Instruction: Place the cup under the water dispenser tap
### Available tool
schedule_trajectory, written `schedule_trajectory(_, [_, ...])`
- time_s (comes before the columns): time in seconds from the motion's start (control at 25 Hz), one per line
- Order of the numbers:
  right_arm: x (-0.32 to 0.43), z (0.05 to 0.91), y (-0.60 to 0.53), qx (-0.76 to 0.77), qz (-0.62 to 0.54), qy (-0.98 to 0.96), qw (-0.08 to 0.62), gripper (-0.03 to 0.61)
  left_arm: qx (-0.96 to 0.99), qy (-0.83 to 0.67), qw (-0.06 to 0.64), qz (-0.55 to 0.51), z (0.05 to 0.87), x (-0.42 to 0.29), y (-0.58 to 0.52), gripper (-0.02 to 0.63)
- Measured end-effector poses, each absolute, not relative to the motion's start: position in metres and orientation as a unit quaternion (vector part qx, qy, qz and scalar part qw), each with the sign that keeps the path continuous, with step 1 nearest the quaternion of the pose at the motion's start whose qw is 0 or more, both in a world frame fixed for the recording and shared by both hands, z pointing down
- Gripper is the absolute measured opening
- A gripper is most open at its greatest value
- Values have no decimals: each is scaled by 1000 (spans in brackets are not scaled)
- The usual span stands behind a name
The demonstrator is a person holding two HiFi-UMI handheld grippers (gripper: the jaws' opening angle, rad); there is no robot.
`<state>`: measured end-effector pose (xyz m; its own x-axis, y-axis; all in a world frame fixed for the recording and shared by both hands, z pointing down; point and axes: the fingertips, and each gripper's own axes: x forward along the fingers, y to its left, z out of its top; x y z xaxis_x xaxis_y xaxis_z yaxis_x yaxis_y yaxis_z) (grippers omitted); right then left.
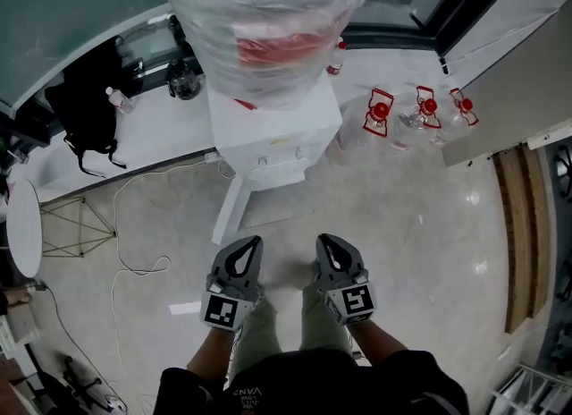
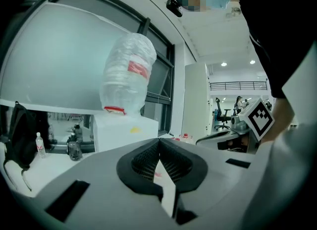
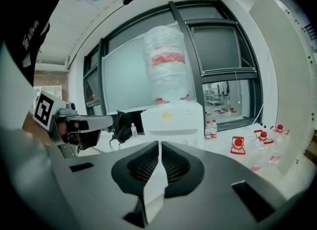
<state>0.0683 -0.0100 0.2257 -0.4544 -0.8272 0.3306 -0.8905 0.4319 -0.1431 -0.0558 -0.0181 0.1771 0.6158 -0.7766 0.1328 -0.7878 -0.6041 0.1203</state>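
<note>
A pale, glossy floor point(image 1: 429, 225) runs up to tall windows, with a low white ledge point(image 1: 170, 127) along the glass. A black bag point(image 1: 89, 109) slumps on the ledge, and a white cable point(image 1: 134, 252) trails across the floor.

The water dispenser point(image 1: 273, 136) stands upright on the floor, a white box topped by a big bottle point(image 1: 268, 20) wrapped in clear plastic. Small red-labelled bottles point(image 1: 380, 114) are scattered to its right.

The dispenser lies straight ahead of the person, its front facing both claws and well apart from them. The left claw point(image 1: 253, 245) and the right claw point(image 1: 327, 245) are held side by side at about the same reach. The left looks slightly more in line with the front face, where the taps would be.

Both claws are closed, pads meeting with nothing between them, as each gripper view shows ( point(image 2: 159, 144), point(image 3: 159, 147)).

I can see no cup in any view, so I cannot tell where it lies or how it is oriented. By my reckoning the task has barely begun, and the cup must be found before either claw can carry it to the tap.
</note>
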Motion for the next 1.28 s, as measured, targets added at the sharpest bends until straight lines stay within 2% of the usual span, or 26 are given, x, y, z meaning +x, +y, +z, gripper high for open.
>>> schedule_trajectory(0.36, [81,331,-58,512,155,-836,124,46,887,-445,113,49,277,-36,-50,18])
schedule_trajectory(0.52, [87,387,-81,510,144,-841,110,46,884,-447,122,58,338,-28,-62,18])
schedule_trajectory(1.28, [86,662,-162,463,66,-875,121,46,888,-447,103,37,629,-21,-112,18])
